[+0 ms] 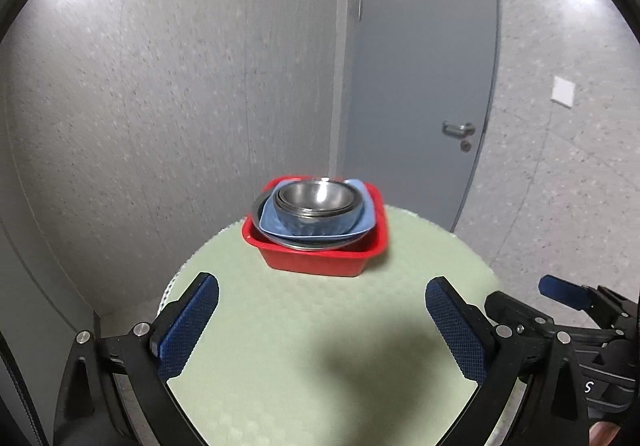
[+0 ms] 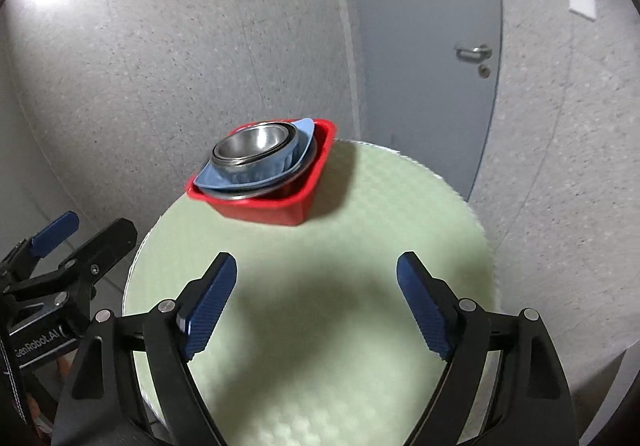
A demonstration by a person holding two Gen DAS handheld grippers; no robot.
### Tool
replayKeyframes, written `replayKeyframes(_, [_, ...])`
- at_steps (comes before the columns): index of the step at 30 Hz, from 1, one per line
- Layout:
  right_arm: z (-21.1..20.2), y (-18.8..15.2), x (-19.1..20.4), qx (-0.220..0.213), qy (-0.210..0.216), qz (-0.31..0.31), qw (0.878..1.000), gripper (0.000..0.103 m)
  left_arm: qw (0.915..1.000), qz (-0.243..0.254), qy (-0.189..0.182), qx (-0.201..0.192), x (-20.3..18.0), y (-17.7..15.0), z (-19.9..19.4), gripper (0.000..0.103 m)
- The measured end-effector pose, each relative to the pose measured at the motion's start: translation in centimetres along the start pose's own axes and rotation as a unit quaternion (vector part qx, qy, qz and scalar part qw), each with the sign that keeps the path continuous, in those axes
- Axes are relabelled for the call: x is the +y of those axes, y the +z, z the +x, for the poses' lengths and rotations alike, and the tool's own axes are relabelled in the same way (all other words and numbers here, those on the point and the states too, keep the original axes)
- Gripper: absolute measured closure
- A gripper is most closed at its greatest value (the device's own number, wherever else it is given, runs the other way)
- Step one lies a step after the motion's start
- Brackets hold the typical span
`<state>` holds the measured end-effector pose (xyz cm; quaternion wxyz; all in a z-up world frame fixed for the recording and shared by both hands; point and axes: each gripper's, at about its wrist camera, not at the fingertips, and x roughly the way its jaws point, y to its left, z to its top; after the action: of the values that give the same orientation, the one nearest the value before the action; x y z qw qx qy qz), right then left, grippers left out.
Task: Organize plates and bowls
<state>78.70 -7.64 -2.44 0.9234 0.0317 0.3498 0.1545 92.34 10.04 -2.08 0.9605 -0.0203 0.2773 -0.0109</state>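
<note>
Mid-frame: glossy red square plastic basin holding blue square plate and nested steel bowls on quilted green round table. Left gripper and right gripper both spread wide, empty.

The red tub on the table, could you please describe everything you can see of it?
The red tub is a squarish, glossy basin, apparently plastic, with rounded corners and a flared rim. It stands upright at the far side of the round pale green table, near its edge. Nested inside are a metal plate, a blue dish and stacked steel bowls, all rising above its rim. Neither gripper touches it.
</note>
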Motion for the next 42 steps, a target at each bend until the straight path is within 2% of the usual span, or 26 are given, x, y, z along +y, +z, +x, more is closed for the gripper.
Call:
replayKeyframes(4, [-4.8,-2.5,-0.3,-0.024,-0.004,-0.002,1.000,0.016,0.9995,0.001,-0.007,-0.030,-1.5,-2.9,-7.0,0.001])
replayKeyframes(9, [-10.9,-5.8,0.1,-0.058,-0.020,-0.006,0.998,0.014,0.9978,0.008,-0.022,-0.062,-1.5,-6.2,-15.1,0.001])
replayKeyframes(11, [-13.3,-7.1,0.5,-0.072,-0.025,-0.010,0.997,0.007,0.9965,0.008,-0.025,-0.079,-1.5,-7.7,-18.2,0.001])
replayKeyframes(14, [-17.1,-9.3,1.5,-0.099,-0.045,-0.020,0.994,0.006,0.9941,0.015,-0.041,-0.099,-1.0,-10.8,-23.6,0.001])
replayKeyframes(20, [-24.3,-15.7,3.8,-0.132,-0.083,-0.014,0.988,0.002,0.9920,0.022,-0.059,-0.110,0.8,-17.4,-32.8,0.001])
replayKeyframes(24, [-28.5,-20.2,5.1,-0.140,-0.101,-0.001,0.985,0.000,0.9919,0.030,-0.051,-0.113,2.0,-22.7,-40.5,0.001])
replayKeyframes(32, [-35.4,-26.1,6.0,-0.147,-0.107,0.017,0.983,0.000,0.9920,0.046,-0.061,-0.100,1.9,-28.1,-50.5,0.001])
replayKeyframes(35, [-37.2,-27.7,5.7,-0.147,-0.107,0.018,0.983,0.000,0.9912,0.050,-0.060,-0.107,1.3,-30.0,-54.1,0.001])
replayKeyframes(42, [-39.9,-31.4,3.6,-0.146,-0.104,0.005,0.984,0.000,0.9911,0.041,-0.055,-0.114,-0.9,-34.0,-58.3,0.001])
